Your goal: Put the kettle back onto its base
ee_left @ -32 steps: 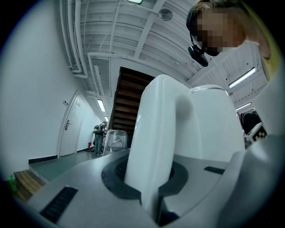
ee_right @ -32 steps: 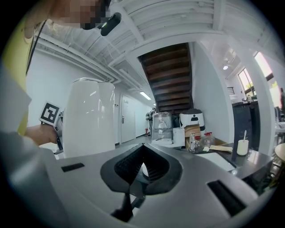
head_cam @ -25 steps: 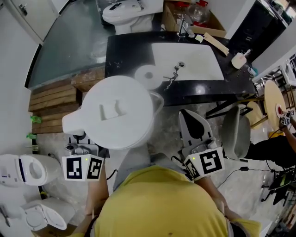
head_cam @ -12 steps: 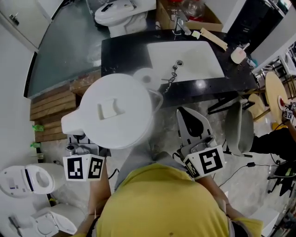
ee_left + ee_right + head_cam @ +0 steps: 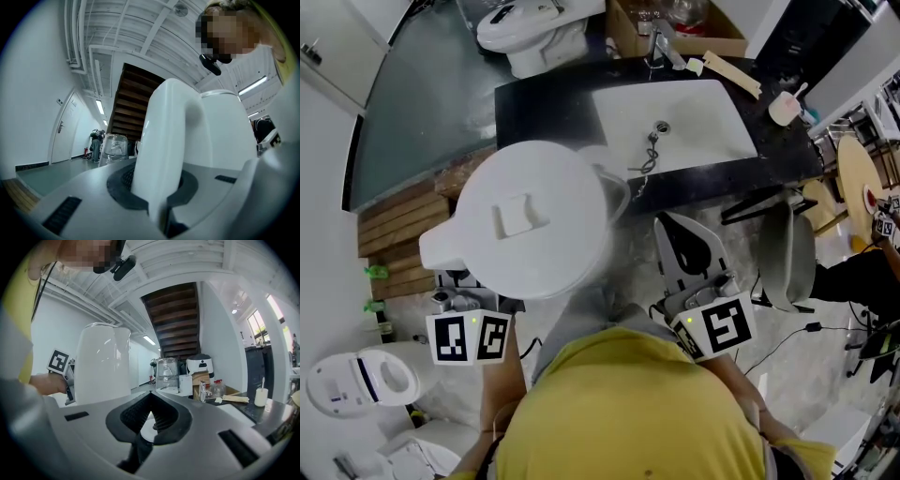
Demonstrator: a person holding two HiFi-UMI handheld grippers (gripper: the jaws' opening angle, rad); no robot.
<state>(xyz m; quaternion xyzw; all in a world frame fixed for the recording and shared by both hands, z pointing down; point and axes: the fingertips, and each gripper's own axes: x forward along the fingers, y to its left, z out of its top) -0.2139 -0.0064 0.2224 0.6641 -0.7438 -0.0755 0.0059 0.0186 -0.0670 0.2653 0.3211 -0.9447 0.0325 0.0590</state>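
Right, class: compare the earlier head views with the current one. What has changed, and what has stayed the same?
The kettle, carried in the left hand-held gripper, has moved towards the black counter and now covers most of the round white base. Unchanged: the left grip on the kettle's handle, and the right hand-held gripper, shut and empty beside it.

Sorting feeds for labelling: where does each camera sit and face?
Head view: on the person's head, looking steeply down at the white plastic kettle and black sink counter; yellow shirt shows.
Left gripper view: on the left gripper, facing along fingers clamped on the kettle's handle.
Right gripper view: on the right gripper, along shut, empty fingers toward the counter.
All three share the kettle.
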